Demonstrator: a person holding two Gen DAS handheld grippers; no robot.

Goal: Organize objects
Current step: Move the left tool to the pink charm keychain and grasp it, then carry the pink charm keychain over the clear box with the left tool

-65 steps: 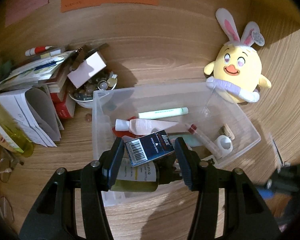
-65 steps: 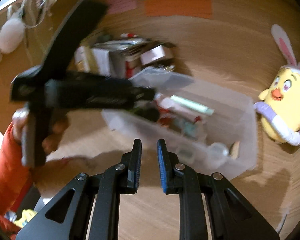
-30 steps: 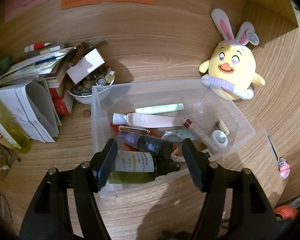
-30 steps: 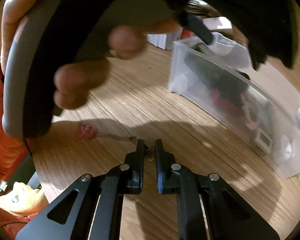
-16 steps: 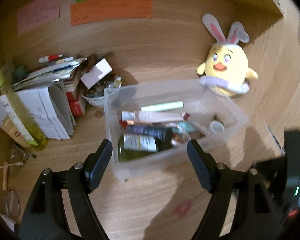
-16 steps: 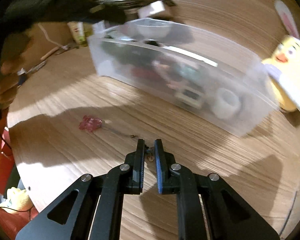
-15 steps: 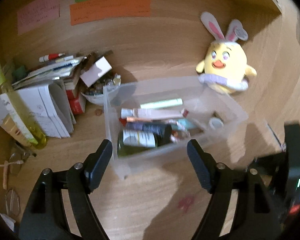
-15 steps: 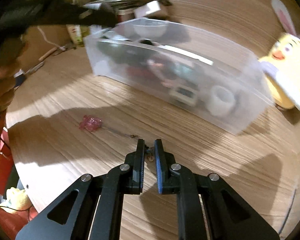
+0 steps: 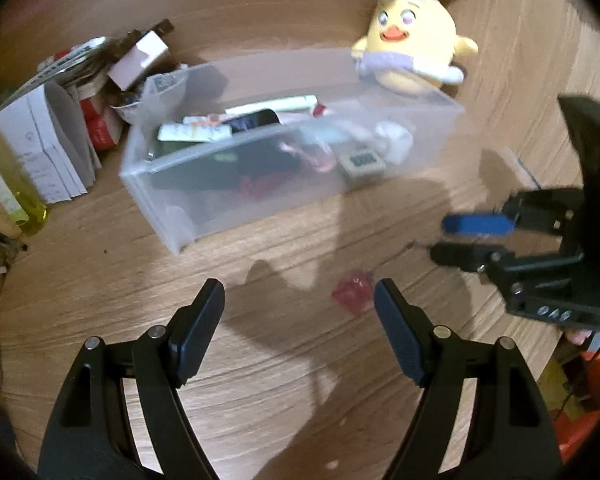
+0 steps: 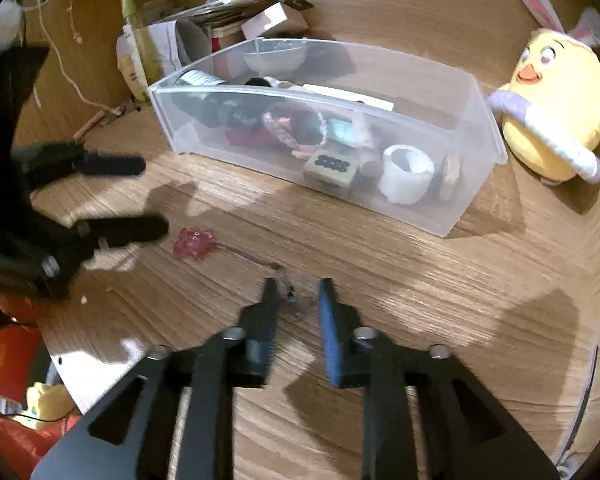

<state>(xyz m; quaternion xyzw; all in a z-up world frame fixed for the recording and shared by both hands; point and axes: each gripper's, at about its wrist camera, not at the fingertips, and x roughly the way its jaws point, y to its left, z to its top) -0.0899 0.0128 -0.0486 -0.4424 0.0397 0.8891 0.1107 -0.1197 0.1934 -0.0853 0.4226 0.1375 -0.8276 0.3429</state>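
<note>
Bin point(image 10: 456, 204) contents blurred; charm's point(image 10: 195, 242) chain end indistinct.

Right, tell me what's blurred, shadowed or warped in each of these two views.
Left wrist view: the clear bin and right gripper are smeared by motion, the left gripper sharp; dark shadows cross the table. Right wrist view: the bin and yellow plush are crisper, the right gripper's fingers blurred; fisheye curves the wood grain.

yellow plush chick point(image 10: 556, 108), pink charm point(image 10: 194, 243), translucent bin point(image 10: 452, 216)
</note>
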